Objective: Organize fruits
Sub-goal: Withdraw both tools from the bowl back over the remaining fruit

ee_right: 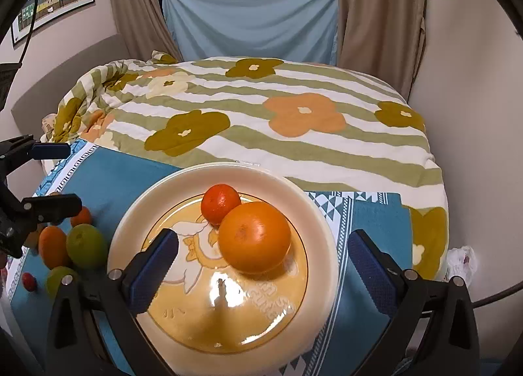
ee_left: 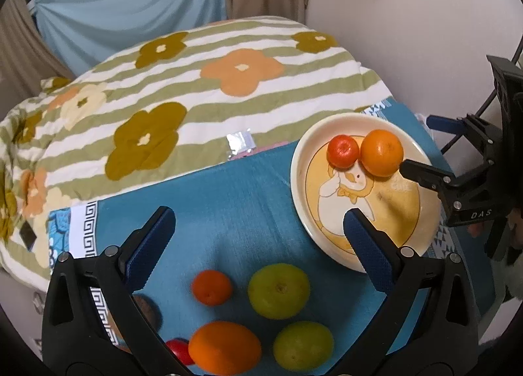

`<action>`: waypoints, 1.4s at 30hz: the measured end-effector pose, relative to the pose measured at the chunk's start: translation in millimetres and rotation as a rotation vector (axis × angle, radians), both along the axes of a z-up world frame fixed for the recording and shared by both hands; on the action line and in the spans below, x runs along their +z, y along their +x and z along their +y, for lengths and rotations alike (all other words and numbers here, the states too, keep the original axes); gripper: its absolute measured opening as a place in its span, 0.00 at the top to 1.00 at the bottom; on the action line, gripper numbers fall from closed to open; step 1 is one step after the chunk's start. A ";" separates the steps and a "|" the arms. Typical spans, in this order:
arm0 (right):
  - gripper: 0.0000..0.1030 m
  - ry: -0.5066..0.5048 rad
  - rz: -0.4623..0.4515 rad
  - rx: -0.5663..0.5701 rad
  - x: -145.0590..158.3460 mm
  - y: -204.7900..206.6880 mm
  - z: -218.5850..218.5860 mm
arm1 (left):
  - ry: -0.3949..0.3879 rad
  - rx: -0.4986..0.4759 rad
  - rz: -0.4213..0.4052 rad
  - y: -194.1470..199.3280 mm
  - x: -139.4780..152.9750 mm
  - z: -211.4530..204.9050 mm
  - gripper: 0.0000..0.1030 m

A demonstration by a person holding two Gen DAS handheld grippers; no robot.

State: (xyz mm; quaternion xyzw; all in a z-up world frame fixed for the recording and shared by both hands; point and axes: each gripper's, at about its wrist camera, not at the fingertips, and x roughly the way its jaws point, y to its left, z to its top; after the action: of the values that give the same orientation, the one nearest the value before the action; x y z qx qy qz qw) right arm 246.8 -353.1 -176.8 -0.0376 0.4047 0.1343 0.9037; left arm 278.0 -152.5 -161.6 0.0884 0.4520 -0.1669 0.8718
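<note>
Fruits are sitting in two groups on the bed: two on the plate [ee_right: 130, 222], the rest loose on the blue cloth [ee_left: 235, 199] beside it.

Starting at the right gripper [ee_right: 263, 265], its jaws are standing wide apart over the near half of the plate with nothing between the pads; the large orange [ee_right: 254, 236] is lying just ahead of them, resting free on the glazed surface and touching the small mandarin [ee_right: 220, 203] behind it. The left gripper [ee_left: 258, 232] is likewise spread and empty, hovering over the cloth. Just below it are lying a small tangerine [ee_left: 211, 287], a green citrus [ee_left: 278, 291], a second green citrus [ee_left: 303, 350], an oval orange [ee_left: 225, 351] and a small red fruit [ee_left: 179, 351] partly hidden by the gripper frame; a brown round thing near the left finger is too hidden to name.

Judging by looks, these citrus are firm, fairly light and round, so they are liable to roll, both on the soft bedding and on the slick plate. The safest hold is probably across the widest middle of each fruit, pads on opposite sides, squeezing gently so the peel is not bruising. The red fruit looks softer and would want a lighter pinch.
</note>
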 end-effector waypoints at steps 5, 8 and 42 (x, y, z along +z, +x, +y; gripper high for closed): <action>0.00 0.022 -0.010 0.003 19.0 -13.3 -4.5 | -0.007 0.025 -0.043 -18.2 20.6 0.5 0.00; 0.00 0.037 -0.018 0.010 32.7 -24.0 -7.4 | -0.017 0.050 -0.071 -33.6 37.5 2.1 0.00; 0.00 0.061 0.032 0.047 74.4 -167.7 107.2 | 0.024 0.299 -0.184 -214.5 80.4 154.0 0.00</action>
State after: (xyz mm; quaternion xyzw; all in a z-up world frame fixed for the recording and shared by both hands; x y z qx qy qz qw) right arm 79.1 -245.9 -102.4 -0.0173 0.4140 0.1684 0.8944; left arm 63.5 1.5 -81.2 0.0456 0.3804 -0.0213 0.9235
